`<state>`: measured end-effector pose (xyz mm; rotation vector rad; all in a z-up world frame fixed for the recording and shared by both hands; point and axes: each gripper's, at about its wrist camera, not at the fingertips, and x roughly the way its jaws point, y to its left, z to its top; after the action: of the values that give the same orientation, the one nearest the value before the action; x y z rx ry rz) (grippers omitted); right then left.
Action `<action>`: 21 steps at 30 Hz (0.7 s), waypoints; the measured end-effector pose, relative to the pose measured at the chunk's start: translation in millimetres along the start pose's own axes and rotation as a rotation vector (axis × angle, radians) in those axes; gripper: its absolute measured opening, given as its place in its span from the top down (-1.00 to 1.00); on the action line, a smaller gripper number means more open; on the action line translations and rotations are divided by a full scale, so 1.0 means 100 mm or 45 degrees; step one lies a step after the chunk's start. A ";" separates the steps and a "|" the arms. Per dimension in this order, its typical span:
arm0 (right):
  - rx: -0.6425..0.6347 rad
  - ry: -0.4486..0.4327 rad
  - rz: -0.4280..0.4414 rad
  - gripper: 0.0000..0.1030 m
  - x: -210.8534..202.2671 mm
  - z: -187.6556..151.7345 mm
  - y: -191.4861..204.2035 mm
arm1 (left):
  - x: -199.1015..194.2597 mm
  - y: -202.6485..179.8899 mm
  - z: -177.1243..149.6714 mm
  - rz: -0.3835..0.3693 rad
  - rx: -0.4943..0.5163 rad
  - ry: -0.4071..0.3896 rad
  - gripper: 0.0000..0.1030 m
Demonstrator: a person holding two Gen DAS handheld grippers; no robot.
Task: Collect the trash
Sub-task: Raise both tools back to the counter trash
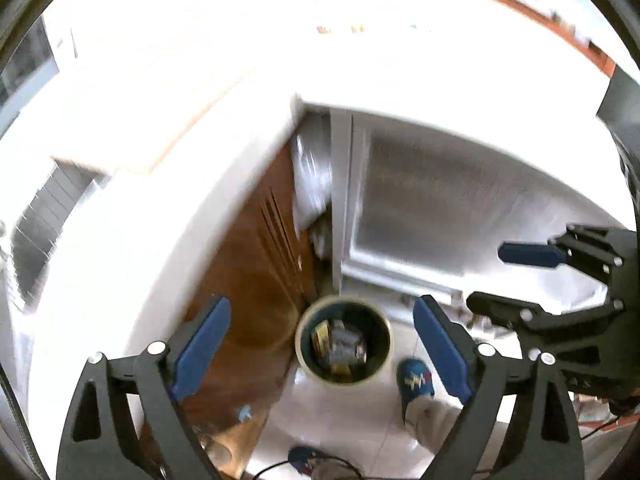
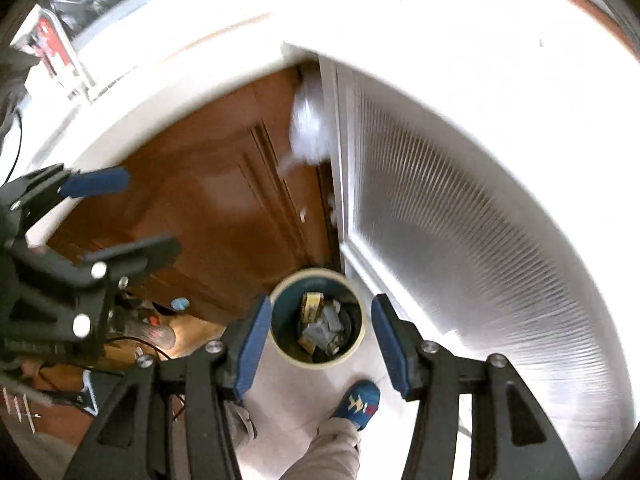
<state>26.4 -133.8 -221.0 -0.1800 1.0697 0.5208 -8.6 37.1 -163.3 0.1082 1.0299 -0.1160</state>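
My left fingers stand wide apart and hold nothing; between them I see only the floor and the bin far below. No earlier moment is given to me, so I speak only of how they are now. My right fingers are also apart, a little narrower, and nothing is between them either.

Going from left to right below my fingers: first the bright white tabletop with its rounded edge, then the brown wooden cabinet door under it, then the round bin with a cream rim and dark green inside, and last the white ribbed door panel. The bin stands on the pale tiled floor, straight under both pairs of fingers, just in front of the corner where the wooden door meets the white panel. A person's foot in a blue slipper is near the bin, on its near side.

In my judgement the task is well advanced, maybe at the end of one round: the trash already lies inside the bin. It looks like crumpled grey wrappers and a yellow flat packet, piled loosely over the bottom. The picture is blurred, so I cannot name each piece. On the over-bright tabletop I cannot tell whether more trash remains; a small light blue thing lies left of my right fingers, and perhaps it is left to collect.
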 end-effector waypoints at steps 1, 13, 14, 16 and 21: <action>0.001 -0.027 0.006 -0.02 -0.12 0.06 0.00 | -0.09 0.01 0.09 0.005 -0.004 -0.025 -0.85; 0.062 -0.371 0.087 -0.23 -1.09 1.17 -0.42 | -0.64 0.20 1.36 -0.017 -0.161 -0.274 -0.98; 0.078 -0.381 0.090 -0.24 -1.09 1.29 -0.50 | -0.56 0.20 1.45 -0.007 -0.168 -0.276 -0.98; 0.102 -0.376 0.102 -0.25 -0.99 1.45 -0.64 | -0.44 0.22 1.68 0.021 -0.185 -0.279 -0.98; 0.150 -0.329 0.107 -0.26 -0.75 1.99 -1.04 | 0.08 0.28 2.08 0.056 -0.241 -0.229 -0.98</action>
<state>206.1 -170.5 -71.5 0.0361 0.8549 0.5388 176.5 34.8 -63.1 -0.0513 0.8536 0.0122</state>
